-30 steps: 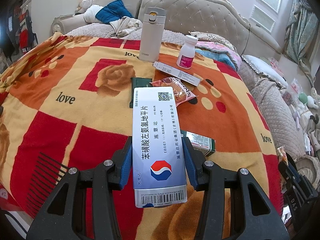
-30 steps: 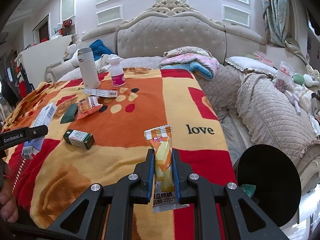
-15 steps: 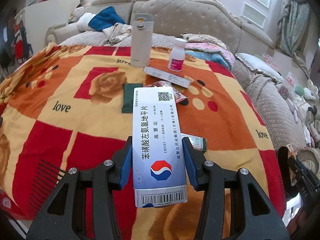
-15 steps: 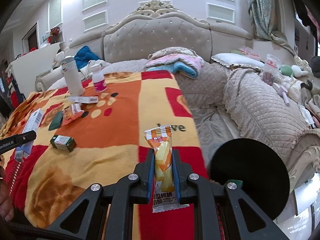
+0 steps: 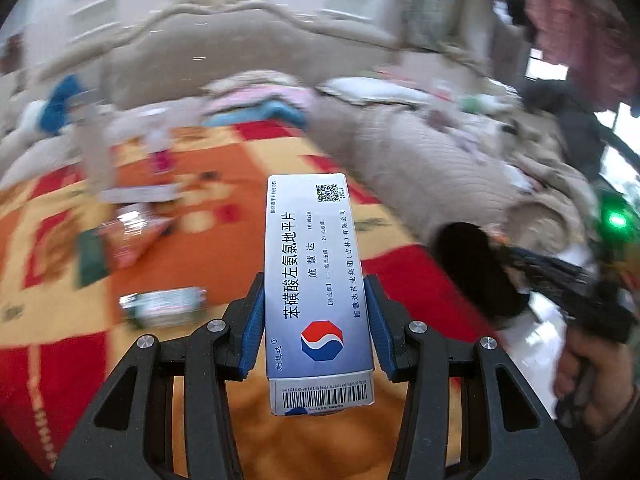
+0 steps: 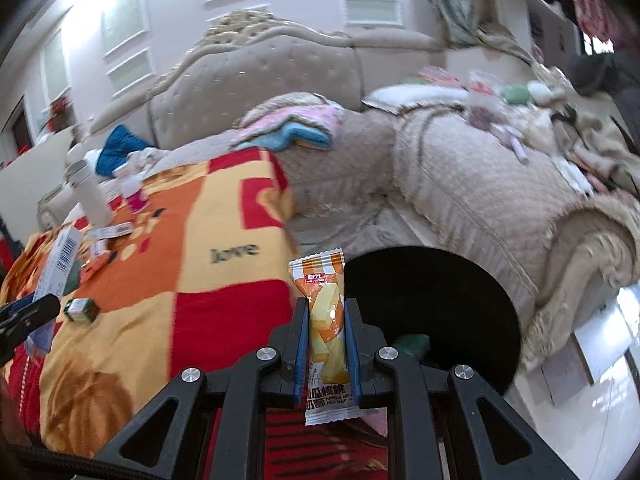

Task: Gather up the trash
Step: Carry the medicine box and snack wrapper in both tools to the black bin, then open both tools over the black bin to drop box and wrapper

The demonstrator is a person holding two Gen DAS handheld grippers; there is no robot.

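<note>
My left gripper [image 5: 314, 312] is shut on a blue-white medicine box [image 5: 314, 276], held above the red and orange blanket [image 5: 240, 168]. My right gripper [image 6: 325, 332] is shut on an orange snack packet [image 6: 322, 312], held at the blanket's right edge beside a black round bin [image 6: 436, 304]. The bin shows blurred in the left wrist view [image 5: 476, 268], with the right gripper [image 5: 576, 292] next to it. The medicine box also shows at the left of the right wrist view [image 6: 56, 268]. A small green box [image 6: 82, 309] lies on the blanket.
On the blanket's far side stand a white flask [image 6: 90, 192] and a pill bottle [image 6: 134, 194], with a flat white box [image 6: 110, 232] and a pink packet [image 5: 132, 232]. A quilted beige sofa [image 6: 480, 200] lies right of the bin. A padded headboard [image 6: 256, 84] stands behind.
Both grippers have swung to the right with their loads. The black bin is now larger and closer in the right wrist view, and has come into the left wrist view.
</note>
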